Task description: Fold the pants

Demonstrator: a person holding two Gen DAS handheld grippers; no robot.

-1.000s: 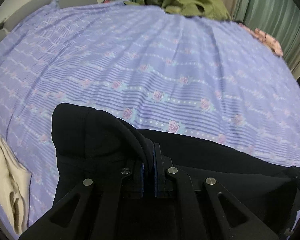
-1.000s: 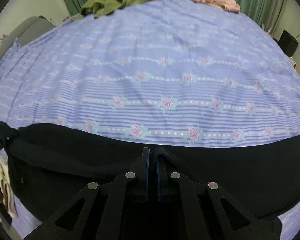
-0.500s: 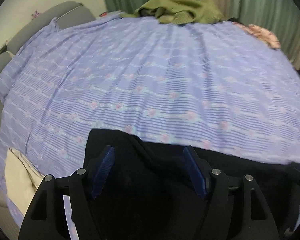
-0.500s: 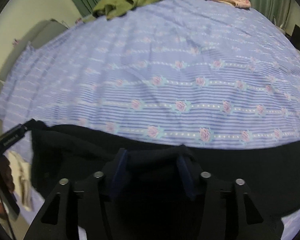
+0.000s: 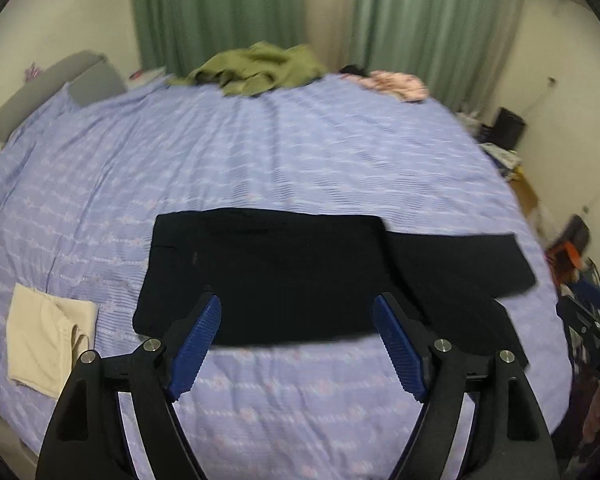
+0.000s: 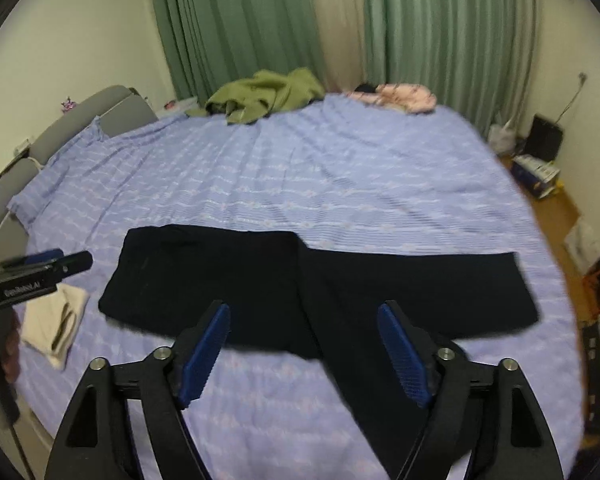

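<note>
Lying flat on the bed [image 5: 300, 152], the pants [image 5: 284, 276] have their long axis running left–right across both views. Left wrist view, from the left: a beige cloth [image 5: 44, 336] sits near the bed's left edge, apart from the pants. Next comes the folded-over, wider block of the pants, its left end squared off and pointing toward the beige cloth. To the right the pants thin to a single layer; one leg end points right toward the bed's right edge, and a second strip angles down-right toward the camera. At the far edge of the bed lie a green garment [image 5: 260, 68] and, further right, a pink garment [image 5: 400, 84], both well apart from the pants.

Left gripper [image 5: 298, 340]: jaws spread wide, released, nothing between the blue pads [image 5: 194, 348]; it hangs above the near edge of the pants without touching them.

Right wrist view: same layout, pants [image 6: 300, 280] with the thick end at left and the leg end at right. Left gripper [image 6: 60, 262] shows at the left edge, above the beige cloth [image 6: 54, 320]. Right gripper [image 6: 304, 344]: jaws also spread wide, released, empty, over the near edge of the pants. View is slightly motion-blurred
</note>
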